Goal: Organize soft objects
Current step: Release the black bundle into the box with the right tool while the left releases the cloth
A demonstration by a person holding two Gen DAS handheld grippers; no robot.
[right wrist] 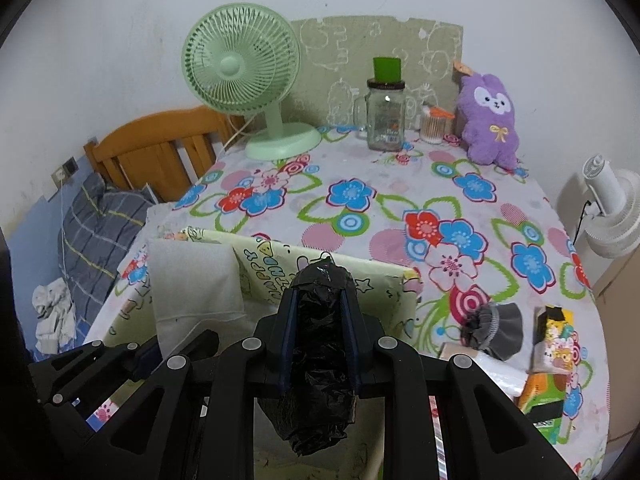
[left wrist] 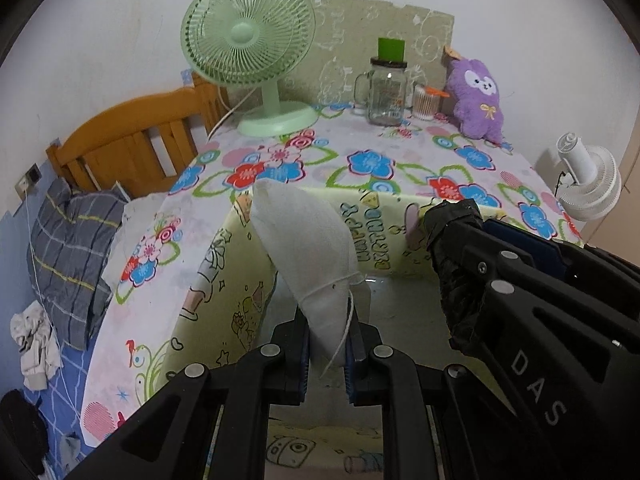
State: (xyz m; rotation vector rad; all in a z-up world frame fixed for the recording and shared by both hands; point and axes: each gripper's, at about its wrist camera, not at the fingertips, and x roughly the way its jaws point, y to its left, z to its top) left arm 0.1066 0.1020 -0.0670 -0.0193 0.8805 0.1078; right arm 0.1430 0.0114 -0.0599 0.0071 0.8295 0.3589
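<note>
My left gripper [left wrist: 329, 332] is shut on a folded white cloth [left wrist: 304, 232], which sticks up from its pads over the open yellow cartoon-print box [left wrist: 224, 240]. Just to its right, my right gripper [right wrist: 318, 300] is shut on a crumpled black plastic bag [right wrist: 316, 360] that bulges out above and below the fingers, also over the box [right wrist: 384, 280]. The white cloth [right wrist: 192, 280] shows at the left in the right wrist view. A grey fabric pouch [right wrist: 494, 330] lies on the floral tablecloth to the right of the box. A purple plush [right wrist: 490, 116] leans at the back right.
A green desk fan [right wrist: 240, 68], a glass mug jar [right wrist: 386, 116] and a cup of cotton swabs [right wrist: 434, 128] stand along the back wall. Small printed packets [right wrist: 554, 340] lie at the right edge. A white fan [right wrist: 612, 212] stands beyond the table; a bed with a pillow [left wrist: 72, 248] is left.
</note>
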